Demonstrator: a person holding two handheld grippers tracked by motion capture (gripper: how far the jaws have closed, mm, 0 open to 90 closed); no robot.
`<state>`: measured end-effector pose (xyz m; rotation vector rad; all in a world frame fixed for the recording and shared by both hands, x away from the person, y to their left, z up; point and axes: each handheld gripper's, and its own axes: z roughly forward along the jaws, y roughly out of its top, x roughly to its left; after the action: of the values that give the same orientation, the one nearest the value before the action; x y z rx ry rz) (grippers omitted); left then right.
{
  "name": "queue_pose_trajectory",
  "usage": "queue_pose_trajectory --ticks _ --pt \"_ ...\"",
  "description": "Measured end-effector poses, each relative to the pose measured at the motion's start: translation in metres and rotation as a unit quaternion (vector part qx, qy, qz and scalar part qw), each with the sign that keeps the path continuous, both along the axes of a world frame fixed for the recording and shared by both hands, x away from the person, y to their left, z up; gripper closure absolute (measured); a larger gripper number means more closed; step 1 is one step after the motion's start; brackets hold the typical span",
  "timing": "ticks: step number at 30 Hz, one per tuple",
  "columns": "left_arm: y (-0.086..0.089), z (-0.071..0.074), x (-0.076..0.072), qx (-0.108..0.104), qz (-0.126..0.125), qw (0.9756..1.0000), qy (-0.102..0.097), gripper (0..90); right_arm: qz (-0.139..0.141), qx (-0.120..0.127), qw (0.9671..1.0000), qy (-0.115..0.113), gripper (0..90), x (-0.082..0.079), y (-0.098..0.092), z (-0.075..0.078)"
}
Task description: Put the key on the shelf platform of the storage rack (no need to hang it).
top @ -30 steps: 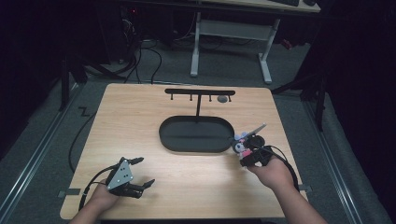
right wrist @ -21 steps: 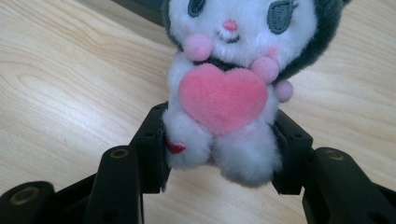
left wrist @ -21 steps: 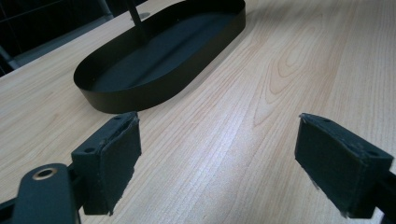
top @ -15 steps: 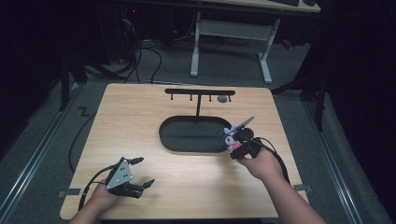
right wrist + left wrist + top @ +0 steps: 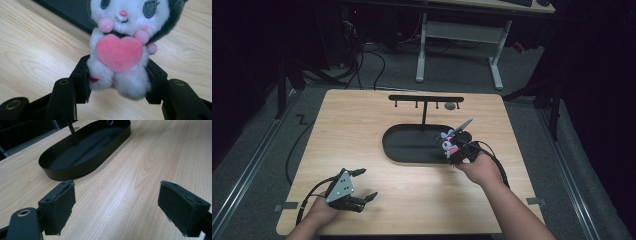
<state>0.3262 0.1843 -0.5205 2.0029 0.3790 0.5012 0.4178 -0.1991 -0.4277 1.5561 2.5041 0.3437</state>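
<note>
A small white plush toy [image 5: 120,47] with grey ears and a pink heart on its chest sits between the pads of my right gripper [image 5: 117,82], which is shut on its lower body. From above, the plush toy [image 5: 448,142] and right gripper [image 5: 457,148] hang over the right end of the black oval tray [image 5: 394,150]. A black T-shaped hook stand [image 5: 426,102] rises from the tray. My left gripper [image 5: 362,186] rests near the table's front left, jaws open and empty. Its pads [image 5: 61,203] face the tray [image 5: 75,168] across bare wood.
The wooden table [image 5: 362,125] has a dark floor all round it. A small round grey object [image 5: 450,106] hangs from the stand's right end. A cable [image 5: 292,155] trails off the left edge. White desk legs [image 5: 422,45] stand beyond the far edge.
My right gripper has carried the plush toy leftward, from beside the tray's right end to over its rim. The left gripper has stayed put.
</note>
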Motion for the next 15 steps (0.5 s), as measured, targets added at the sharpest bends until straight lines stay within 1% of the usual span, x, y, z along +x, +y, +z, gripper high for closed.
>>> queue_pose_trajectory --ticks 1,2,3,10,12,13,15 --pt "0.000 0.000 0.000 0.000 0.000 1.0000 0.000 15.4 0.002 0.000 1.0000 0.000 48.7 0.002 0.001 0.000" --pt "0.000 0.000 0.000 0.000 0.000 1.0000 0.000 15.4 -0.005 0.003 1.0000 0.001 48.6 0.003 0.003 0.000" --pt "0.000 0.000 0.000 0.000 0.000 1.0000 0.000 15.4 0.003 0.001 1.0000 -0.002 48.6 0.005 0.003 0.000" --pt "0.000 0.000 0.000 0.000 0.000 1.0000 0.000 15.4 0.007 0.005 1.0000 0.002 48.6 0.015 0.012 -0.002" --pt "0.000 0.000 0.000 0.000 0.000 1.0000 0.000 15.4 0.003 0.007 1.0000 0.005 48.6 0.016 0.014 -0.004" --pt "0.000 0.000 0.000 0.000 0.000 1.0000 0.000 15.4 0.010 0.005 0.9999 0.004 48.6 0.018 0.015 -0.005" --pt "0.000 0.000 0.000 0.000 0.000 1.0000 0.000 15.4 0.010 0.003 0.9999 0.007 48.6 0.019 0.016 -0.006"
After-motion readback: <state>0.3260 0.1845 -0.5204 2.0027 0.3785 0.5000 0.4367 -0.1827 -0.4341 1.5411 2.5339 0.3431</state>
